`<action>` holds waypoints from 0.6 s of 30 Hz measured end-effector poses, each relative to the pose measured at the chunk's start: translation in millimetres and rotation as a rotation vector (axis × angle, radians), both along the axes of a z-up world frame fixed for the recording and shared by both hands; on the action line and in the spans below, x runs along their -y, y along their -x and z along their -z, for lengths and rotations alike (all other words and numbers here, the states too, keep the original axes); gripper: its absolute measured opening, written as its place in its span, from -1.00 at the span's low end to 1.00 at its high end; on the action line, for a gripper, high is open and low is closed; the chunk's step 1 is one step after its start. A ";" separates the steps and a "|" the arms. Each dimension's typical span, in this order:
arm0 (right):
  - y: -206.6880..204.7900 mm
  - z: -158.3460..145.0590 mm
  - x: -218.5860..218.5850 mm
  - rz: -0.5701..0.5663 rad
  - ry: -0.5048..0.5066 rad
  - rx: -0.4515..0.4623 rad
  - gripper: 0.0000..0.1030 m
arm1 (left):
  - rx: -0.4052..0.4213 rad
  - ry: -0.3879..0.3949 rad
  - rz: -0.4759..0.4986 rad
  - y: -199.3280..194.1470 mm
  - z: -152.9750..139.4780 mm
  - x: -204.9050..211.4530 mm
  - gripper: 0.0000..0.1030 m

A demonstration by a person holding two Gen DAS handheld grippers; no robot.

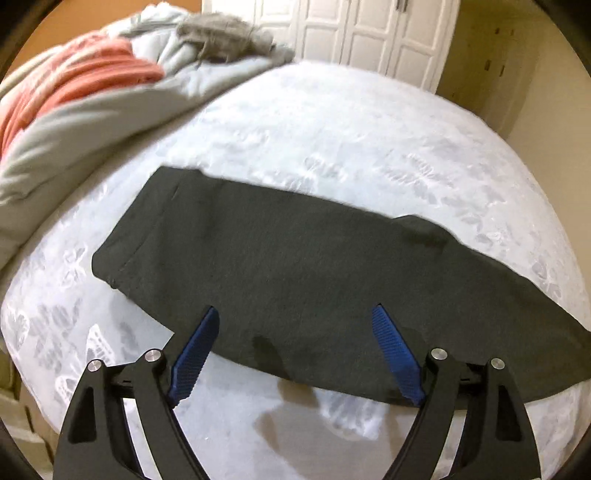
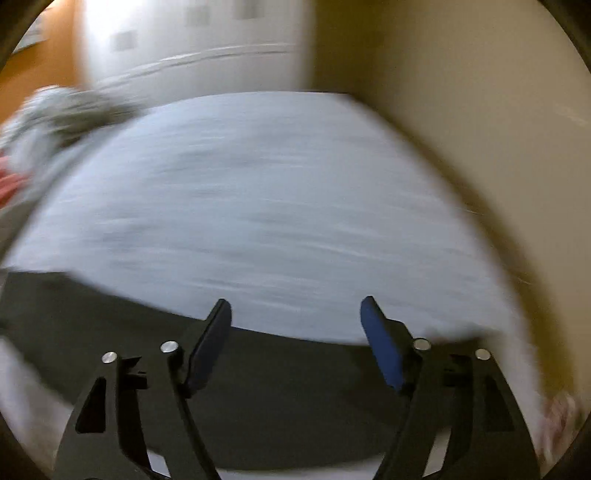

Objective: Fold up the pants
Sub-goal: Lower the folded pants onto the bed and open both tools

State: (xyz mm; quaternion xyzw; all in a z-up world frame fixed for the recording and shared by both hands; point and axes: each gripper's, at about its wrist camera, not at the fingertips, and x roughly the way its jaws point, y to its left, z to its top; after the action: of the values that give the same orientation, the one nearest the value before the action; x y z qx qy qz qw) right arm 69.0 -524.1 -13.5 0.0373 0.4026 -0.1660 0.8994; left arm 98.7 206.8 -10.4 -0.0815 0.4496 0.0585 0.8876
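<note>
Dark pants point(image 1: 295, 266) lie flat and folded lengthwise on the white patterned mattress point(image 1: 332, 122), waistband end at the left. My left gripper point(image 1: 295, 314) is open and empty, held above the pants' near edge, its blue pads point(image 1: 195, 358) spread wide. In the right wrist view, which is motion-blurred, the pants point(image 2: 277, 387) cross the lower part of the frame. My right gripper point(image 2: 295, 306) is open and empty over the pants' far edge.
A heap of grey and coral bedding point(image 1: 74, 96) lies at the mattress's far left. White wardrobe doors point(image 1: 369, 33) stand behind. A beige wall point(image 2: 480, 129) runs along the mattress's right side.
</note>
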 end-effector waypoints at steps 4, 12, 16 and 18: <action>44.4 35.2 119.2 0.240 -0.183 -0.063 0.39 | -0.009 0.031 0.040 1.0 3.5 29.4 0.66; 77.2 64.9 143.2 0.133 -0.277 -0.052 0.20 | 0.007 -0.033 0.093 -10.5 15.2 86.6 0.67; 65.1 68.4 125.0 0.045 -0.214 -0.108 0.19 | 0.000 -0.091 0.146 -15.4 25.4 101.0 0.67; 56.7 85.7 122.5 0.030 -0.224 -0.193 0.06 | -0.015 -0.118 0.147 -18.5 30.9 101.6 0.67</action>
State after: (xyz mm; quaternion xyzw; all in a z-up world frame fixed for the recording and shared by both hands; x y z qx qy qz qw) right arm 12.4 -646.6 -99.2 0.1272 0.5025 -0.1365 0.8442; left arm 117.1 105.3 -41.3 0.0043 0.4567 0.0203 0.8894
